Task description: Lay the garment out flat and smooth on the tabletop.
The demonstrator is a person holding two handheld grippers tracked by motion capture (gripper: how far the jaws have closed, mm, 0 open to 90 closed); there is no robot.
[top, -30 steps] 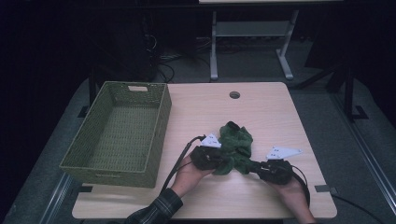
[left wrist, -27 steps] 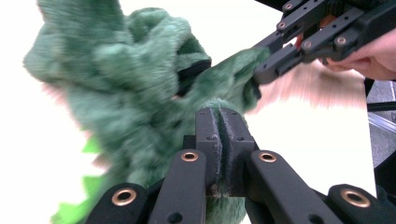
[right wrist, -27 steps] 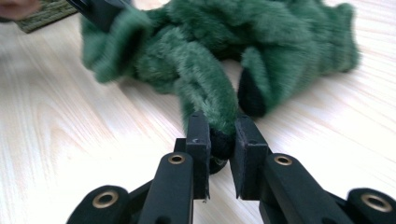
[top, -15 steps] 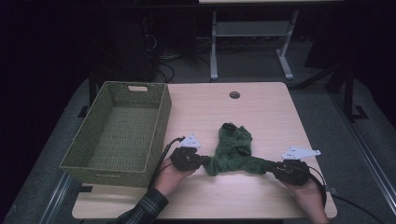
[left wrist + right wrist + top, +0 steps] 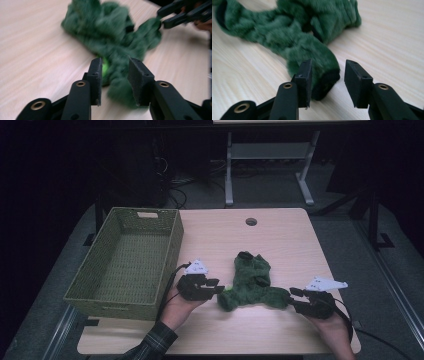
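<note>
Green fuzzy garment (image 5: 251, 282), some plush sock- or glove-like piece, lies crumpled on the wooden table (image 5: 280, 235), stretched sideways between the two grippers, right of the woven basket (image 5: 125, 257).

Left gripper (image 5: 216, 286): jaws have just been opening. Its own view shows the near-left end of the fabric (image 5: 117, 82) sitting in the gap, a bright green patch against the left pad; the pads stand apart and do not look to be pressing. Released, not holding.

Right gripper (image 5: 294, 295): jaws likewise just opening. In its view the dark-cuffed right end of the garment (image 5: 322, 75) lies between the pads, closer to the left one, clear space by the right pad. No grip.

Risks, as I judge them:
- Pile could snag on a rough pad as a hand draws back, dragging the end along and undoing the spread.
- Springy plush may curl back on itself once let go, so the stretched shape is lost.
- A re-grip from here could catch only a tuft of surface pile, which would slip out on lifting.
- Left gripper's cable (image 5: 172, 277) trails near the basket wall; a wide sweep could nudge the basket.
</note>
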